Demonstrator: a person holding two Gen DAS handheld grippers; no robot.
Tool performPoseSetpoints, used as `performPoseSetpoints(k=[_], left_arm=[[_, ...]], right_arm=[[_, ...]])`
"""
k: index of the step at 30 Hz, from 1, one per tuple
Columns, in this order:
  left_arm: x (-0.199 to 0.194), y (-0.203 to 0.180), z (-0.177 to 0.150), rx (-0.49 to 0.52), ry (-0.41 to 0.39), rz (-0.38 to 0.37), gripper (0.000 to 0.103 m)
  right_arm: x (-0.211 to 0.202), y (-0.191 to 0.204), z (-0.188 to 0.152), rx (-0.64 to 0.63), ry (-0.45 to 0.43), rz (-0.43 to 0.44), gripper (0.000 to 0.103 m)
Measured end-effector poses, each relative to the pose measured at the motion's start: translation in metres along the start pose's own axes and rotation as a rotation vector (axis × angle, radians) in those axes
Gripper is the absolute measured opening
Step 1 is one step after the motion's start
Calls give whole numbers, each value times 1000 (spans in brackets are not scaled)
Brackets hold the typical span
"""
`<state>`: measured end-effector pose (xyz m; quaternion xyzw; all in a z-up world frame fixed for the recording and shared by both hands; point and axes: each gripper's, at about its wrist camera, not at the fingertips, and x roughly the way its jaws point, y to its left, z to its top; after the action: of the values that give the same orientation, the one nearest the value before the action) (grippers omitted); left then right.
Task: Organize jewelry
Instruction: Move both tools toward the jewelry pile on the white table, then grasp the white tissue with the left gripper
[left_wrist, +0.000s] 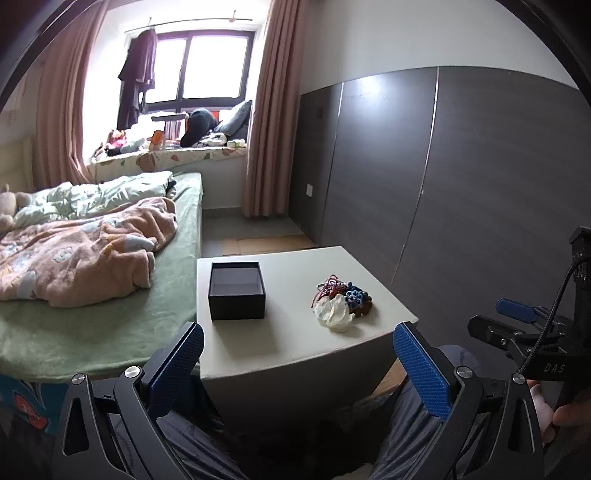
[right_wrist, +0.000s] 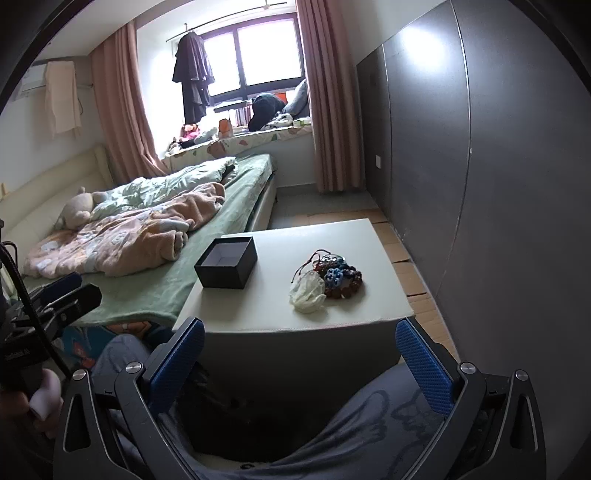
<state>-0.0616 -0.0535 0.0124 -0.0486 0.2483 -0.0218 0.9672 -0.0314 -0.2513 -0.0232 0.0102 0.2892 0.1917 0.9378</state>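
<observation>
While both my left gripper (left_wrist: 298, 345) and right gripper (right_wrist: 300, 343) hang wide apart and empty short of the desk (right_wrist: 369, 314), nothing is sorted yet. The jewelry pile (right_wrist: 327, 282) lies right of the upward-facing box (right_wrist: 226, 267); its axis seems unclear. Next, reach in.

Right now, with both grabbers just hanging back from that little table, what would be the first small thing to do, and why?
Probably ease the right gripper forward toward the jewelry pile. Both it and the left gripper are open, holding nothing, and short of the table. The black box sits open and looks empty, and the pile lies on the right gripper's side.
</observation>
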Motion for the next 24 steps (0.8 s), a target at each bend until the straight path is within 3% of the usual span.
performPoseSetpoints(k=[6,14,24], left_arm=[[21,-13,11,26,21,-28,103],[69,-38,22,83,72,-66,103],[137,-42,29,116,169,-119,103]], right_arm=[[7,-10,4,29,14,30,103],[25,-49,14,76,19,-1,103],[64,-86,26,129,36,-7,103]])
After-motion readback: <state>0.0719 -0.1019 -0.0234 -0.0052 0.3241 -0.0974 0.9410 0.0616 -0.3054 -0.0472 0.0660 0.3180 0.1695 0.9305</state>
